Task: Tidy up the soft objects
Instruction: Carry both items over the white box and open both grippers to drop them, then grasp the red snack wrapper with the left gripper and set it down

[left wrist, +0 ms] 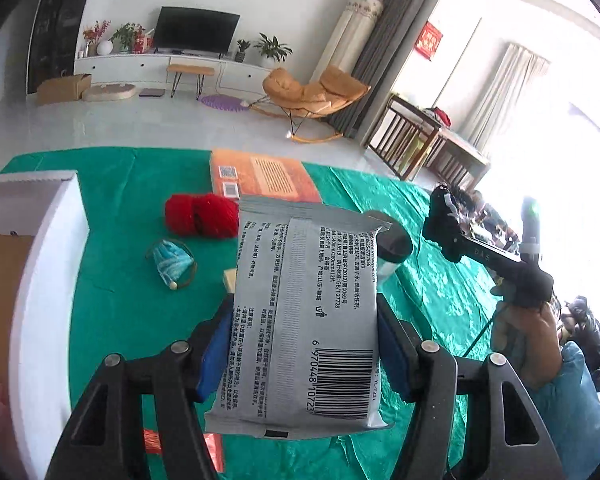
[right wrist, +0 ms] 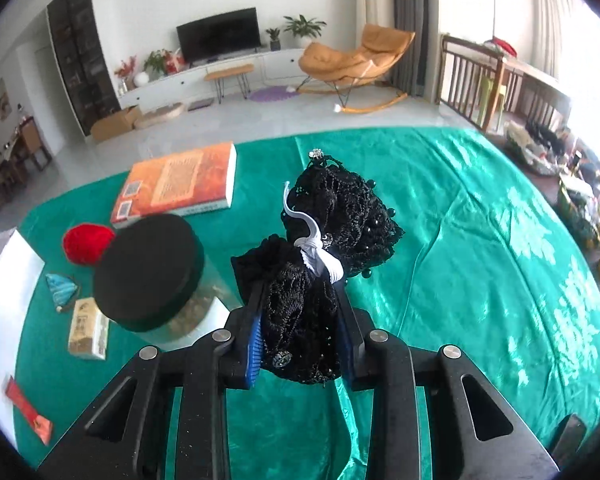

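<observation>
The left gripper (left wrist: 305, 320) is clamped on a grey wet-wipe pack (left wrist: 304, 320), its blue pads pressing the pack's two long sides, printed back and barcode facing up. The pack hangs clear above the green cloth (left wrist: 132, 312) covering the bench, over the middle of the near edge.

The right gripper (right wrist: 300, 320) is closed tight on a black lace bundle (right wrist: 332, 220), tied round the middle with a white band (right wrist: 320, 256); beads and a small sparkly stud show on the lace. It too is lifted off the cloth, and from the left camera it shows out toward the bench's right edge, with a person's hand (left wrist: 532, 336) on the handle.

Down on the cloth, a red ball of yarn (left wrist: 202, 216) lies toward the far edge, just in front of an orange book (right wrist: 180, 184) at the far edge. Near the yarn, closer to the left edge, lies a crumpled blue face mask (left wrist: 171, 262). A jar with a black lid (right wrist: 148, 268) stands near the middle, and a small beige box (right wrist: 87, 334) lies just beside it on the near-left side. A red packet (right wrist: 28, 416) lies at the near-left corner. A white box (left wrist: 52, 248) with a brown inside stands along the left edge.
</observation>
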### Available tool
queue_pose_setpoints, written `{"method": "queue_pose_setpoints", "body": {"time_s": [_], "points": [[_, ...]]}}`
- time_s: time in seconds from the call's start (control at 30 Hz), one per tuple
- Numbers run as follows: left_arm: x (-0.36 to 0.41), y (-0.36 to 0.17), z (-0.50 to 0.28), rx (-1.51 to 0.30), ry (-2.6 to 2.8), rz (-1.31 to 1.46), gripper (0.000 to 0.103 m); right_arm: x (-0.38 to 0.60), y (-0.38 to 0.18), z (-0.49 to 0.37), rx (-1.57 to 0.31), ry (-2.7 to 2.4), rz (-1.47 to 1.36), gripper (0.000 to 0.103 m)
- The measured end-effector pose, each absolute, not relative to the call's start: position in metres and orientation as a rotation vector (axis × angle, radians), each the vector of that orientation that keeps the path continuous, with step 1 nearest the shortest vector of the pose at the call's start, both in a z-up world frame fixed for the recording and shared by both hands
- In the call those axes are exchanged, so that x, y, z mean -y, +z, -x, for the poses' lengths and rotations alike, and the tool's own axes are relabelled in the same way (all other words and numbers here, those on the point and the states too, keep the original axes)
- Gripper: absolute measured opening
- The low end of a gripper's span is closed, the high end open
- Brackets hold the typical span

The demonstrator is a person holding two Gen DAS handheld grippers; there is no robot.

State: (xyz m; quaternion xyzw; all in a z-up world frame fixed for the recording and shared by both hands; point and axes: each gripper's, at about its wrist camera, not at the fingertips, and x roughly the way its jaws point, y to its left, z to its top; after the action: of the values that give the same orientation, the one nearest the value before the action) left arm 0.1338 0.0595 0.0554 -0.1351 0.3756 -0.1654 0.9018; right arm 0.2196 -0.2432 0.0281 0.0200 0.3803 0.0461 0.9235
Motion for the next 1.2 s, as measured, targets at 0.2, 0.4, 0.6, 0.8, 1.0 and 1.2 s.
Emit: {"method": "queue_pose_setpoints", "body": {"time_s": [0.2,0.4,0.6,0.8,1.0,1.2], "points": [[-0.169,0.087,-0.076,-0.726,-0.110,0.220,0.064,0.136,0.105,-0.171,-0.694,0.414,-0.011,0.032],[-0.282,0.059,-0.009,-0.788,0.200,0.177,0.065,-0.035,0.126,-0.105,-0.721,0.835,-0.038,0.032],[-0.315,0.024,0.023,-0.826,0.355,0.201,0.087,-0.139,0.087,-0.064,-0.853,1.089,-0.093,0.078],[-0.263,0.037,0.020,-0.737,0.147,0.246,0.088,-0.053,0.020,-0.071,-0.803,0.803,0.012,0.078],[-0.140,0.038,0.010,-0.751,-0.235,0.201,0.101,0.100,-0.088,-0.078,-0.924,0.317,-0.012,0.079],[-0.042,-0.035,0.003,-1.041,-0.354,0.088,0.101,0.130,-0.077,-0.065,-0.818,0.233,-0.016,0.079]]}}
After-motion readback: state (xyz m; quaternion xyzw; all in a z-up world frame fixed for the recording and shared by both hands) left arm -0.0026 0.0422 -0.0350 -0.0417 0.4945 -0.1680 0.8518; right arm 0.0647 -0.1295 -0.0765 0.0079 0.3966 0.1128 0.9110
